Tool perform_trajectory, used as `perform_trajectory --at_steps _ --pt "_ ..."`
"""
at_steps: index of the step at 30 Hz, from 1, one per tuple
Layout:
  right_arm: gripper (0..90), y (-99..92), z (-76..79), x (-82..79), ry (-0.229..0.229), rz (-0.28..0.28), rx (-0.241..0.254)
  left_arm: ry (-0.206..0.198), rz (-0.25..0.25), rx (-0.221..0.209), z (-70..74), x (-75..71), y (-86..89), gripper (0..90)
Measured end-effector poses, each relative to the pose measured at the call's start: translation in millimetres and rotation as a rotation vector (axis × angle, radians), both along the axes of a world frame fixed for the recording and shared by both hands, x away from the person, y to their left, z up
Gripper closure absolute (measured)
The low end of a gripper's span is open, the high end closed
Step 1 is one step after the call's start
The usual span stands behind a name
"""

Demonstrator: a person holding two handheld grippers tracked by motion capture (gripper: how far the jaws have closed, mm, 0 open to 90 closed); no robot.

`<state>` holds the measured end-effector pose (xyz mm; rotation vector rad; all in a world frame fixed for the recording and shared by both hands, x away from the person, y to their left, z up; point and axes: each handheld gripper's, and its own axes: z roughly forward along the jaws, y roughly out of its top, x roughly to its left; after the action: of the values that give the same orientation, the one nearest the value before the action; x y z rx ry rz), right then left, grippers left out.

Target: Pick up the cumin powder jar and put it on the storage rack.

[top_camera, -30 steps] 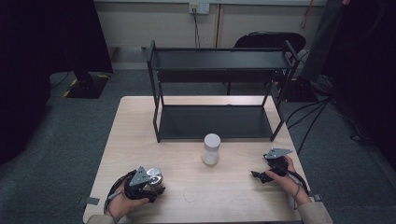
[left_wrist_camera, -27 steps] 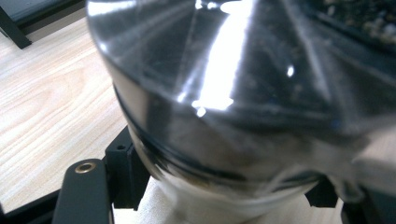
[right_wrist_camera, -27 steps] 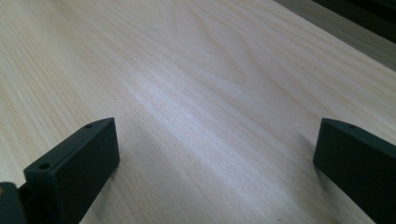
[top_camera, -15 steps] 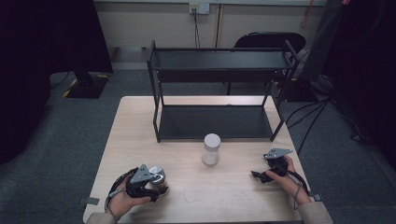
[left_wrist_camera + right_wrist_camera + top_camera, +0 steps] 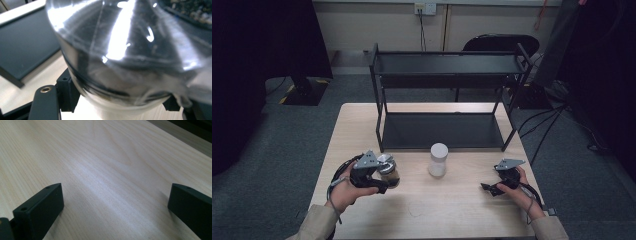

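Clear-lidded jar point(image 5: 388, 170) in left hand-held gripper point(image 5: 379, 175)

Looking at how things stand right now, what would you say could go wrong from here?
The left gripper holds a shiny jar that crowds its camera, so that view would guide placement poorly. The jar's smooth, curved wall could perhaps slip in the jaws if tilted. The white cylinder stands upright between the jar and the rack; a direct move toward the lower shelf might knock it over.

Your right tool point(image 5: 113, 213) hangs low over the pale wooden tabletop point(image 5: 105, 162). Its two black jaws stand wide apart, holding nothing.
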<state>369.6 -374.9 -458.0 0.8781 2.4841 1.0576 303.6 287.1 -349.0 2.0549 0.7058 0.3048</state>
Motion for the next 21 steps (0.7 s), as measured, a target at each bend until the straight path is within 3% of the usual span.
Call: perform_trajectory --at_steps 1,7,13,21 --pt "0.0 0.0 0.0 0.0 0.000 0.000 0.000 0.000 0.000 0.000 0.0 0.0 0.0 30.7" --pt "0.0 0.0 0.0 0.0 0.000 0.000 0.000 -0.004 -0.023 0.010 36.3 18.8 -15.2 30.7" --pt "0.0 0.0 0.0 0.0 0.000 0.000 0.000 -0.007 -0.032 -0.010 55.1 33.3 -22.2 30.7" --pt "0.0 0.1 0.1 0.0 0.002 -0.001 0.000 -0.028 -0.036 0.011 97.0 59.8 -40.6 30.7"
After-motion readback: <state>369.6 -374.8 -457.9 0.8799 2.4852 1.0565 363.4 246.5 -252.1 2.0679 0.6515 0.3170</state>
